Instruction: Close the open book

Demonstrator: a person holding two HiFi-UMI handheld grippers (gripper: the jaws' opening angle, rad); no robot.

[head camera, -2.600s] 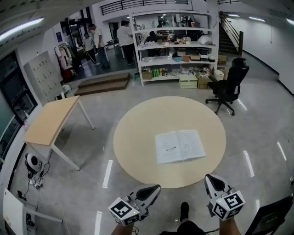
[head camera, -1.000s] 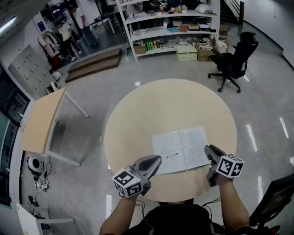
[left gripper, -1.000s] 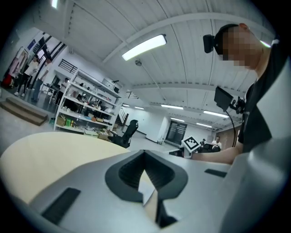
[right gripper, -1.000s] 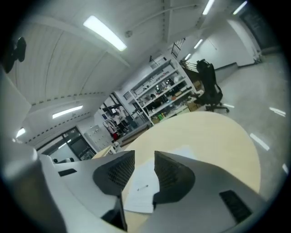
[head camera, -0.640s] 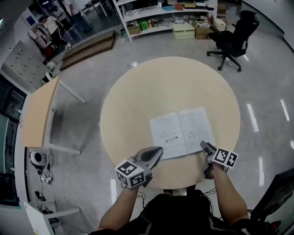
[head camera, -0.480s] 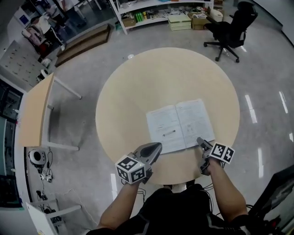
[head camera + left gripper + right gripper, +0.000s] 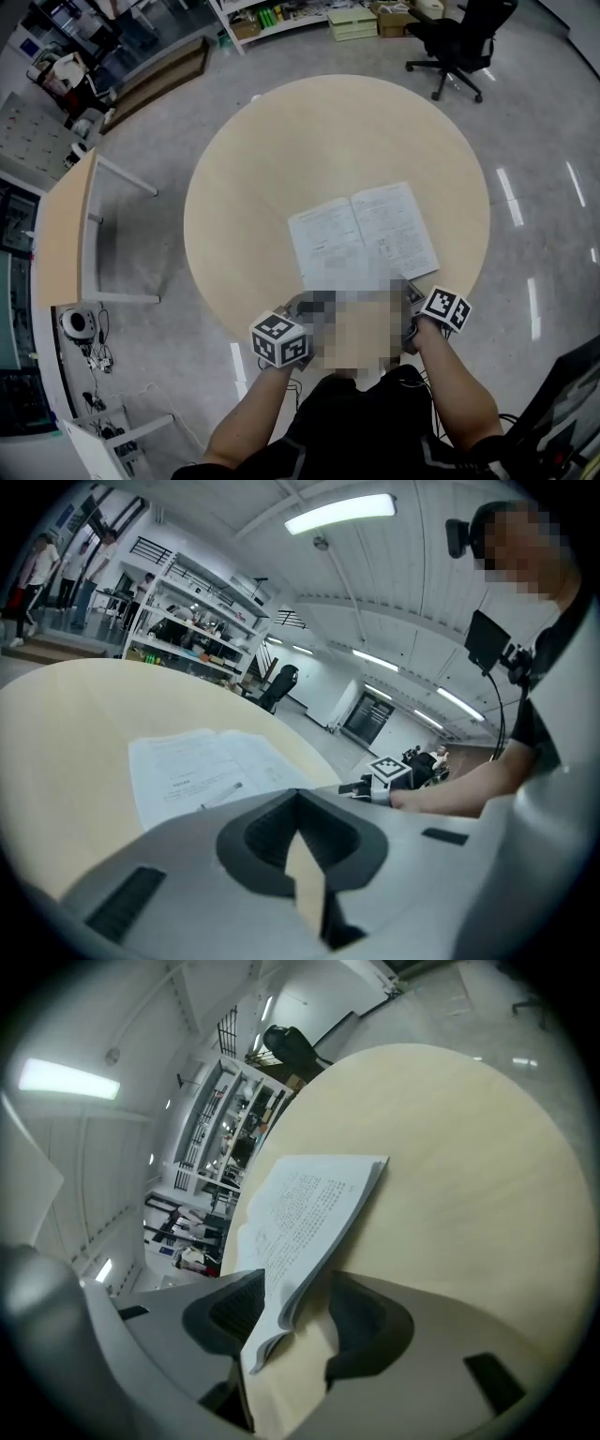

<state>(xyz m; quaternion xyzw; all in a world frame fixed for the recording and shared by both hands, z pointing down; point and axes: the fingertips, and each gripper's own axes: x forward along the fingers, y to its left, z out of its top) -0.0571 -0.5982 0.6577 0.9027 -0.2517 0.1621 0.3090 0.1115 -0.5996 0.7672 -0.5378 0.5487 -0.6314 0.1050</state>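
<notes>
An open book (image 7: 361, 234) lies flat on the round beige table (image 7: 328, 131), toward its near right side. A pen (image 7: 221, 795) rests on its left page. My right gripper (image 7: 291, 1307) is open at the book's near right corner. That corner of the pages (image 7: 309, 1204) sits between the jaws with a gap beside it. My left gripper (image 7: 298, 803) hovers low over the table's near edge, left of the book, jaws shut and empty. In the head view a mosaic patch hides both grippers' tips; their marker cubes (image 7: 279, 339) (image 7: 445, 309) show.
A black office chair (image 7: 450, 37) stands beyond the table at the far right. A rectangular wooden table (image 7: 61, 230) is off to the left, with cables (image 7: 80, 328) on the floor near it. Shelves (image 7: 309, 14) line the back.
Both grippers have sunk to the table's near edge. The right one has rolled, opened its jaws and come round the book's near right corner. The book lies as before.
</notes>
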